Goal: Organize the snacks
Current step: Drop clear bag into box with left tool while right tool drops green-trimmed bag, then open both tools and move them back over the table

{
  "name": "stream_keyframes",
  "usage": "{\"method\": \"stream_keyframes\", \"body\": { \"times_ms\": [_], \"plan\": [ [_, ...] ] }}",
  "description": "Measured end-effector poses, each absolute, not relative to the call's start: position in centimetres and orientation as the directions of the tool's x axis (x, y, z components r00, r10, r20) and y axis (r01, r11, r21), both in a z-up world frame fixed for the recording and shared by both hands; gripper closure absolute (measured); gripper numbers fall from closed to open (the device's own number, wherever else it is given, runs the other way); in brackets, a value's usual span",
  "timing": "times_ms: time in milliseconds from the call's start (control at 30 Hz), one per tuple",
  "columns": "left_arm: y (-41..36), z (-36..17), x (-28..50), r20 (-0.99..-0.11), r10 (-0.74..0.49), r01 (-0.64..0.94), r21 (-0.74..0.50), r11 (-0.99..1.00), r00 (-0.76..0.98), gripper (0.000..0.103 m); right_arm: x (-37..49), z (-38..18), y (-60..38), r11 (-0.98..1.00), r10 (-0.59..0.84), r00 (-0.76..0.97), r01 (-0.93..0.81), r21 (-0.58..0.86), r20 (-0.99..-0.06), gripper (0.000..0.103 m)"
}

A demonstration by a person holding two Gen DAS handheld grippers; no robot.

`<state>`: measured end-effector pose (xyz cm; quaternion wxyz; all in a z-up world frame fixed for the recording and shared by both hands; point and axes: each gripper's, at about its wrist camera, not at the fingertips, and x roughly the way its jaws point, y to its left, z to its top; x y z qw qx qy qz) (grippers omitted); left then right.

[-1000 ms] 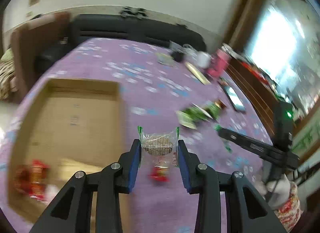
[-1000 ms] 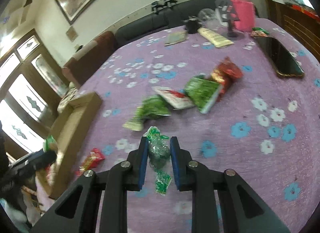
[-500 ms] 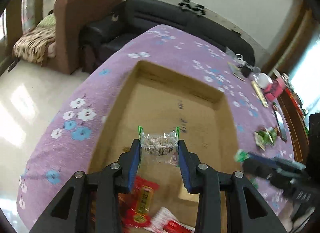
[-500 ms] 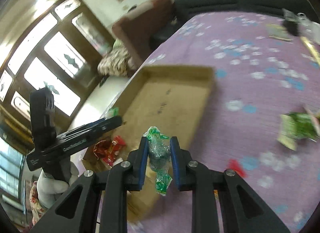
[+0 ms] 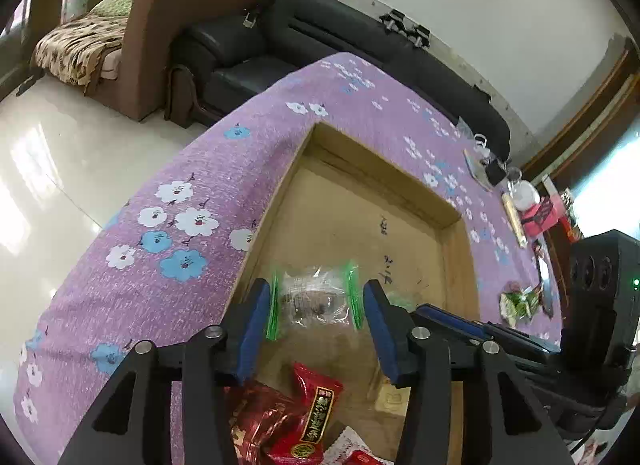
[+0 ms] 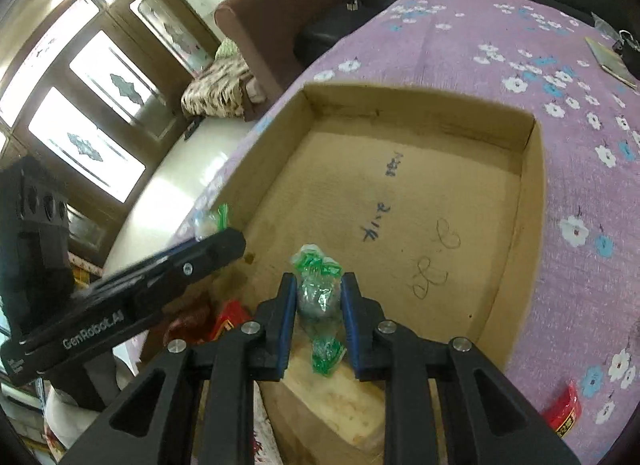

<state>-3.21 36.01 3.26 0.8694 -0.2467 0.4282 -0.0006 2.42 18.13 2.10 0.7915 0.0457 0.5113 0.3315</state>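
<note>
The left gripper stands wide, its blue pads clear of the clear snack packet with green side seams that sits blurred between them; there is a visible gap on each side of the packet, so it is not clamped. This packet is above the open cardboard box, over its near half. Below it, on the box floor, lie red snack packets at the near end.

The right gripper is narrow, pinching a crumpled clear-and-green wrapped snack upright between its pads, the wrapper's ends sticking out above and below the fingers. It hangs over the near edge of the same box, whose bare brown floor carries handwritten marks. The box rests on a desk covered with a purple flowered cloth.

On the cloth, just right of the box's near corner, lies a red packet. Farther out, in the left wrist view, a green snack bag lies on the cloth beyond the box's right wall.
</note>
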Motion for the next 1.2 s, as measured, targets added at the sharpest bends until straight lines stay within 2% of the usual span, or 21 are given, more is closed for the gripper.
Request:
{"method": "stream_keyframes", "body": {
  "times_ms": [67, 233, 300, 367, 433, 533, 700, 833, 900, 967, 1100, 1200],
  "plan": [
    [36.1, 3.6, -3.5, -0.736, -0.215, -0.215, -0.442, 0.871, 0.642, 0.043, 2.3, 2.9, 17.2, 0.775, 0.578, 0.273, -0.479, 0.413, -0.769, 0.075],
    [35.4, 5.0, -4.8, -0.716, -0.211, -0.213, -0.453, 0.866, 0.666, 0.041, 1.3, 5.6, 13.7, 0.778, 0.592, 0.339, -0.478, 0.408, -0.732, 0.074],
    [34.5, 6.1, -5.5, -0.700, -0.202, -0.201, -0.448, 0.871, 0.685, 0.034, 1.2, 6.8, 11.4, 0.790, 0.584, 0.385, -0.474, 0.390, -0.714, 0.071],
    [33.4, 7.4, -6.2, -0.680, -0.194, -0.188, -0.445, 0.875, 0.707, 0.022, 0.7, 7.9, 8.6, 0.809, 0.567, 0.438, -0.458, 0.369, -0.698, 0.062],
    [32.1, 8.6, -6.9, -0.648, -0.212, -0.151, -0.458, 0.876, 0.731, 0.017, 0.4, 8.7, 6.0, 0.835, 0.534, 0.492, -0.435, 0.337, -0.688, 0.056],
    [30.2, 9.6, -7.6, -0.607, -0.259, -0.098, -0.491, 0.866, 0.752, 0.016, 0.1, 9.0, 1.3, 0.881, 0.463, 0.567, -0.380, 0.282, -0.682, 0.041],
    [25.8, 9.6, -7.9, -0.598, -0.349, -0.007, -0.511, 0.860, 0.722, 0.016, 1.6, 6.5, -6.2, 0.920, 0.392, 0.563, -0.234, 0.314, -0.728, 0.041],
    [21.3, 8.7, -7.6, -0.631, -0.388, 0.081, -0.459, 0.885, 0.672, 0.016, 2.6, 4.2, -8.3, 0.931, 0.364, 0.544, -0.185, 0.315, -0.756, 0.051],
    [19.3, 8.3, -7.5, -0.645, -0.387, 0.115, -0.422, 0.899, 0.660, 0.021, 3.0, 3.6, -8.2, 0.933, 0.357, 0.547, -0.175, 0.313, -0.758, 0.052],
    [17.9, 8.1, -7.5, -0.660, -0.384, 0.143, -0.389, 0.910, 0.646, 0.029, 3.5, 3.2, -7.8, 0.937, 0.347, 0.560, -0.177, 0.301, -0.753, 0.057],
    [16.8, 7.8, -7.3, -0.677, -0.365, 0.148, -0.357, 0.922, 0.639, 0.030, 4.2, 3.0, -6.3, 0.912, 0.409, 0.538, -0.236, 0.335, -0.737, 0.057],
    [16.8, 7.4, -6.9, -0.688, -0.355, 0.134, -0.354, 0.926, 0.633, 0.030, 5.0, 2.3, -4.4, 0.917, 0.396, 0.517, -0.264, 0.299, -0.759, 0.057]
  ]
}}
